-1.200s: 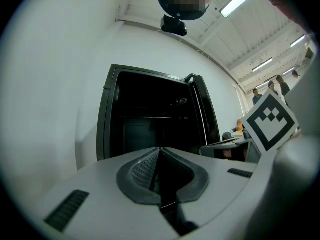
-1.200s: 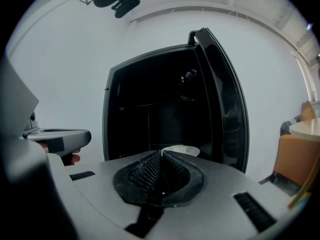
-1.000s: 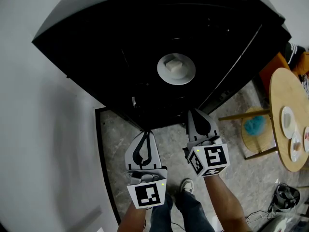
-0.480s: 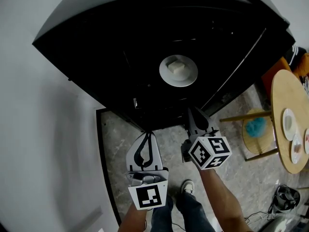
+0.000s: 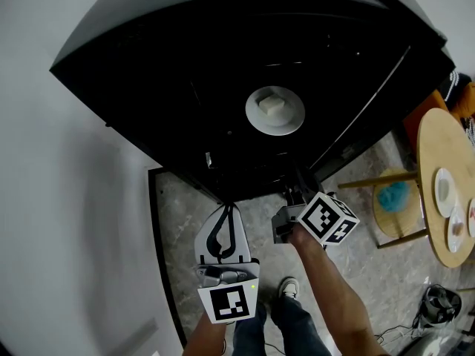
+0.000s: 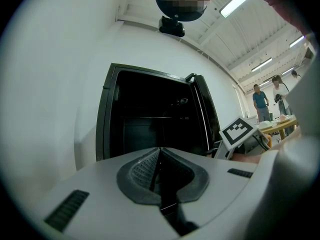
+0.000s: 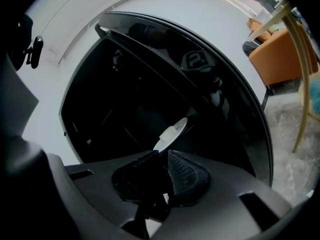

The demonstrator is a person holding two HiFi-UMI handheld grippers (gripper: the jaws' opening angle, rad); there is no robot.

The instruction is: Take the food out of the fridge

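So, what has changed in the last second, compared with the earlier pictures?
The right hand-held gripper has tipped forward and turned toward the open fridge, with its jaws shut and holding nothing. The left hand-held gripper stays low and shut. The plate with the food lies untouched inside.

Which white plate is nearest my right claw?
The plate inside the fridge, carrying a pale block of food, straight ahead of the right claw. The other plates lie on the round wooden table.
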